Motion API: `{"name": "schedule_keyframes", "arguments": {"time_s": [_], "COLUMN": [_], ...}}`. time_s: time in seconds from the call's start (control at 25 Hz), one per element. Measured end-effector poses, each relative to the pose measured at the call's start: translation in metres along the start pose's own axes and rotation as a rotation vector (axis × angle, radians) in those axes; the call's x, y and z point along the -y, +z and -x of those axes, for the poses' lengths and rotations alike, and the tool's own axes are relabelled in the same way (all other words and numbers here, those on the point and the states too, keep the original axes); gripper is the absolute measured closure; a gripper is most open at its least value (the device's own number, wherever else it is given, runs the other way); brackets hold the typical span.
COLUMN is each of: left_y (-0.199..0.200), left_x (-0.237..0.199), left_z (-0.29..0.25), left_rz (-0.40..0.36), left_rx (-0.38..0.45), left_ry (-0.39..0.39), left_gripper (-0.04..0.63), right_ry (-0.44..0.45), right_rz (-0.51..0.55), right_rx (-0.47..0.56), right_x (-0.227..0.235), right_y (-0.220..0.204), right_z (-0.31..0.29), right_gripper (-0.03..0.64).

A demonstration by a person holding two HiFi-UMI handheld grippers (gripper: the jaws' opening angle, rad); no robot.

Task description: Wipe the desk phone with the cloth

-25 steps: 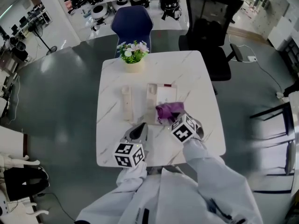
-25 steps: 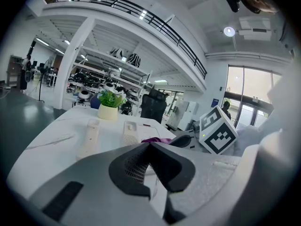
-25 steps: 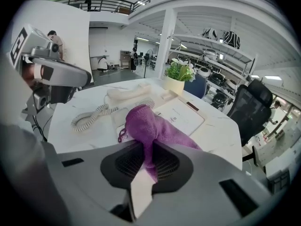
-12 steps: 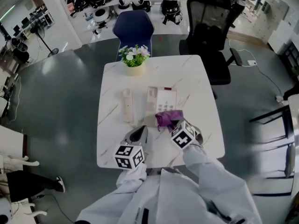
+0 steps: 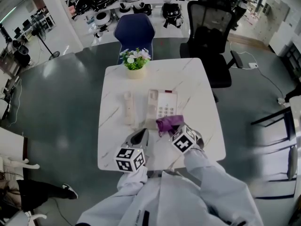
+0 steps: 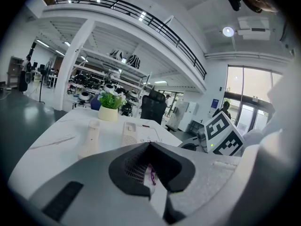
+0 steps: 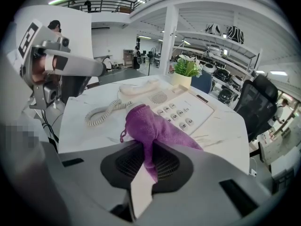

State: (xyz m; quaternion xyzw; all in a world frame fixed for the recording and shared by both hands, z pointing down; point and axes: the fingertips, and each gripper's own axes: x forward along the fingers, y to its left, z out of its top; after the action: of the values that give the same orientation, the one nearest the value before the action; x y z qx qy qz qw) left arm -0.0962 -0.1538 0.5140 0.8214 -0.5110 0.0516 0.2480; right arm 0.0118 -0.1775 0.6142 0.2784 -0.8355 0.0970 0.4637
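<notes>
The cream desk phone base [image 5: 162,104] lies mid-table with its keypad bare. Its handset [image 5: 128,108] rests off the cradle to the left, and a coiled cord [image 7: 104,112] runs along the near side. My right gripper [image 5: 174,127] is shut on a purple cloth [image 5: 168,122], which droops at the phone's near edge. In the right gripper view the cloth [image 7: 148,128] hangs from the jaws in front of the keypad [image 7: 180,115]. My left gripper [image 5: 139,134] hovers near the table's front, left of the cloth, jaws together and holding nothing.
A potted plant [image 5: 134,60] stands at the far edge of the white marble table [image 5: 197,91]. A blue chair [image 5: 134,32] and a black office chair [image 5: 211,32] stand beyond it. Grey floor surrounds the table.
My right gripper has drawn the purple cloth toward me, off the keypad to the phone's near edge. The left gripper has stayed where it was.
</notes>
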Motion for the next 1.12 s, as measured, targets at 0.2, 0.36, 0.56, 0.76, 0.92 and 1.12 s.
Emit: {"name": "schedule_keyframes", "arguments": {"time_s": [0.2,0.36,0.56,0.76,0.92,1.12], "left_y": [0.001,0.000,0.001,0.006,0.007,0.006], "left_x": [0.003,0.005,0.008,0.010,0.009,0.008], "left_z": [0.002,0.002,0.003,0.007,0.010,0.013], "left_rz": [-0.001,-0.002,-0.006,-0.011,-0.011,-0.004], "left_rx": [0.001,0.004,0.008,0.023,0.032,0.039], "left_ry": [0.002,0.001,0.003,0.014,0.025,0.042], "left_gripper": [0.597,0.597,0.597,0.597,0.597,0.597], "right_ry": [0.015,0.026,0.048,0.073,0.067,0.100], "right_rz": [0.001,0.003,0.018,0.025,0.055,0.049], "right_rx": [-0.015,-0.019,-0.025,-0.036,-0.027,-0.022], "right_x": [-0.006,-0.009,-0.017,-0.024,-0.025,-0.030], "right_y": [-0.007,-0.010,-0.013,-0.017,-0.015,-0.020], "right_z": [0.003,0.003,0.005,0.006,0.010,0.015], "right_gripper": [0.581,0.581,0.581,0.581,0.581,0.581]}}
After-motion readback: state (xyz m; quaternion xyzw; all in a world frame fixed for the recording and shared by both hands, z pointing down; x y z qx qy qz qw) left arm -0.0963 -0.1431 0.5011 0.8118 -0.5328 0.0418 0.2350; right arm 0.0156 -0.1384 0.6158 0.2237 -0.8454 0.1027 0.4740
